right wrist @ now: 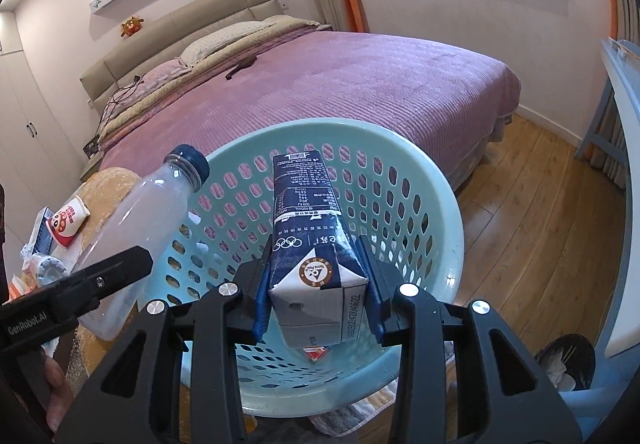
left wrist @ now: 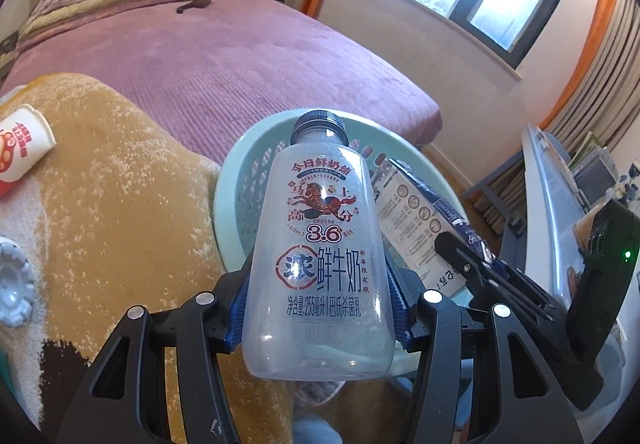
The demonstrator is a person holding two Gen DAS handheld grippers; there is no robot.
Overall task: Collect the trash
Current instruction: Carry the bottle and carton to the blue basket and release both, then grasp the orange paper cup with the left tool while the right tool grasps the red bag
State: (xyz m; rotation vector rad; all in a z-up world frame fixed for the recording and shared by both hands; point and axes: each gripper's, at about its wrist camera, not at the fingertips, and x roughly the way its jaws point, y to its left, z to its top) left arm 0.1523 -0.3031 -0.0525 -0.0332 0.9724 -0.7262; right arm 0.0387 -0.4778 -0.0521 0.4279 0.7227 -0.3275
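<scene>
My left gripper (left wrist: 318,298) is shut on a clear empty milk bottle (left wrist: 320,244) with a dark blue cap, held over the near left rim of a mint-green perforated basket (left wrist: 240,180). The bottle also shows in the right wrist view (right wrist: 136,228), left of the basket (right wrist: 436,204). My right gripper (right wrist: 316,292) is shut on a dark blue and white milk carton (right wrist: 308,228), held above the basket's inside. The carton and right gripper (left wrist: 476,268) appear at the right of the left wrist view. A red-and-white paper cup (left wrist: 22,148) lies on the yellow blanket at the left.
A bed with a purple cover (right wrist: 340,84) fills the background. A yellow-brown blanket (left wrist: 120,204) lies left of the basket, with a white plastic lid (left wrist: 12,284) on it. Wooden floor (right wrist: 540,212) is to the right. A black bin (right wrist: 568,360) stands at the lower right.
</scene>
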